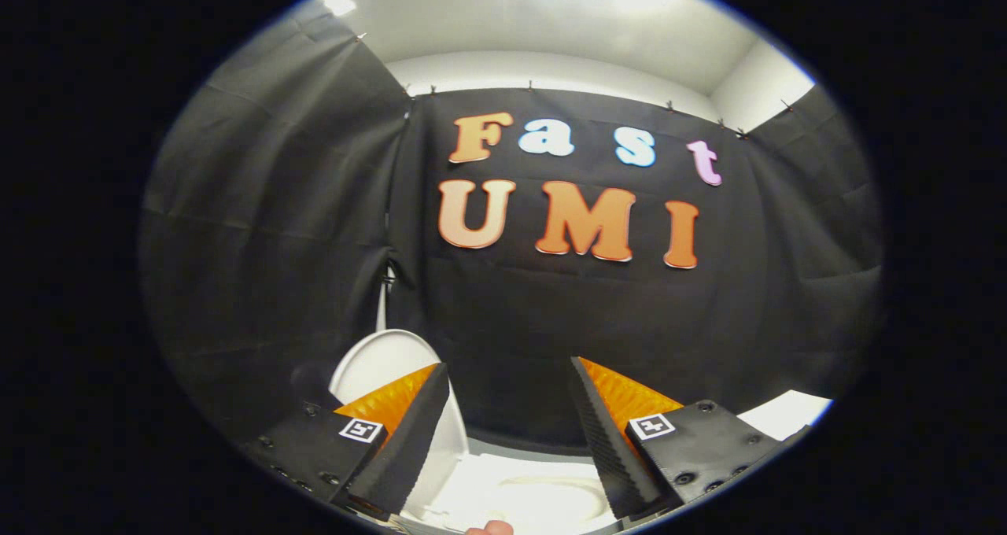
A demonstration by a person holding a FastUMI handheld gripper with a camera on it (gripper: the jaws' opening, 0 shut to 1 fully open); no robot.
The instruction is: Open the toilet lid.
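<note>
My tongs [510,397] stand wide apart, gripping nothing. Toilet lid [383,362] is raised upright behind my left finger [409,433]. Toilet bowl [543,499] lies open below, between both fingers.

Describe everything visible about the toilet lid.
The toilet lid is white, smooth and glossy, plastic by its look, with a rounded outline. It stands raised, close to upright, against the black cloth wall, so the toilet is open: the pale seat and bowl lie below, between the jaws. The gripper is open and holds nothing; its left finger covers the lid's lower right part. Whether finger and lid touch cannot be told.
</note>
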